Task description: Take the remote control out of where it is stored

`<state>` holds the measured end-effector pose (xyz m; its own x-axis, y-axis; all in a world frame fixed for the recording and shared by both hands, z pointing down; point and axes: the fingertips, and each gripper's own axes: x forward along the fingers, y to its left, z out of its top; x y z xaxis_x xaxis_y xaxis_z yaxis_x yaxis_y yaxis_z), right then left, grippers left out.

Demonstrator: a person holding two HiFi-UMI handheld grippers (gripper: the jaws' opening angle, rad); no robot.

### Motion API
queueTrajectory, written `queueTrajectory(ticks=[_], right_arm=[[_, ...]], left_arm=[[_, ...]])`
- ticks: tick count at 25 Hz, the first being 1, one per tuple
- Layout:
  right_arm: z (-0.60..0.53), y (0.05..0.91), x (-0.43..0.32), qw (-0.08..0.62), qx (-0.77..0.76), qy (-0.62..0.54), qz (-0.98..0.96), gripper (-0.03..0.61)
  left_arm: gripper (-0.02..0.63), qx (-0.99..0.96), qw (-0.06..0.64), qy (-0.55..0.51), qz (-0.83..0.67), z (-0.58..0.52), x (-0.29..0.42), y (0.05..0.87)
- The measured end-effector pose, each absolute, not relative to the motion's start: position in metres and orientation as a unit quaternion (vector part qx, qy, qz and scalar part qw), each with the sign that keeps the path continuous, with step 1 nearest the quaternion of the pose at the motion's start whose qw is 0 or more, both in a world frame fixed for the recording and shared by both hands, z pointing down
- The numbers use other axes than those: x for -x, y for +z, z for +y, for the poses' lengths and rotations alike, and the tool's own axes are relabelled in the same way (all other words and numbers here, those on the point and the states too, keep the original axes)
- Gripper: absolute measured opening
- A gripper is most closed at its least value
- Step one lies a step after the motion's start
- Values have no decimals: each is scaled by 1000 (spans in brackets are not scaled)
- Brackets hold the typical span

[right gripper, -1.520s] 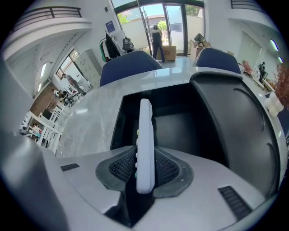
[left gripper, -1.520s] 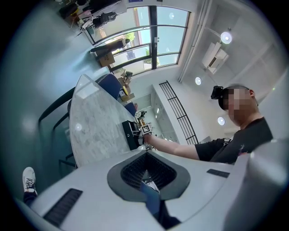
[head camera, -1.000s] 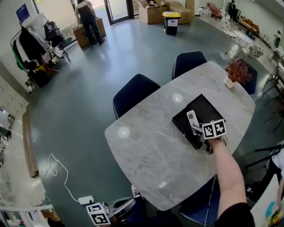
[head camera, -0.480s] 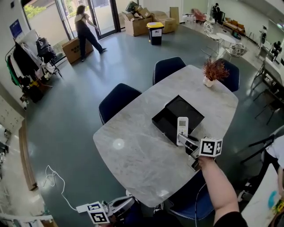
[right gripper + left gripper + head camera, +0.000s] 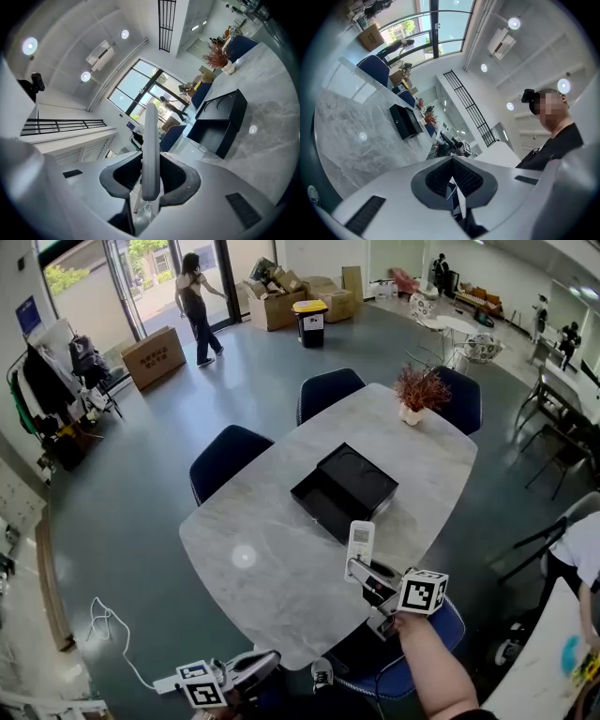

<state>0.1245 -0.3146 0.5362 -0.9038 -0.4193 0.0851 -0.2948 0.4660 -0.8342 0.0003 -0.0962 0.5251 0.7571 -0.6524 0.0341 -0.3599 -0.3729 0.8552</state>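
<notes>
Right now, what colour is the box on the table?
The box is black; head view shows best.

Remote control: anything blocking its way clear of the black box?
Nothing visible. The right tool is shut on the remote control, holding it above the table's near edge, already outside and apart from the open black box.

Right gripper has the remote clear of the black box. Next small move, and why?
Probably lower the remote control onto the bare marble table beside the black box, then open. The right gripper is clamped on the remote, which is outside the box and held over the table's near edge.
</notes>
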Motion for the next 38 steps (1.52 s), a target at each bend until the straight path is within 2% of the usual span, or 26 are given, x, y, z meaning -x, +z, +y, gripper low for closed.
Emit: queueTrajectory(ticks=[15,18,35,38], right_arm=[[-231,538,-138,91,217,-494,837,115],[-206,543,-127,114,207,-523,819,115],[-86,525,-49,131,220,-533,807,115],[-66,524,-36,117,221,-519,817,115]], left_arm=[[5,-824,459,-149,-297,-88,1,518],[6,-826,461,-145,-289,-81,12,517],[5,-841,464,-148,-236,-12,73,508],[5,-843,463,-148,-230,1,81,511]])
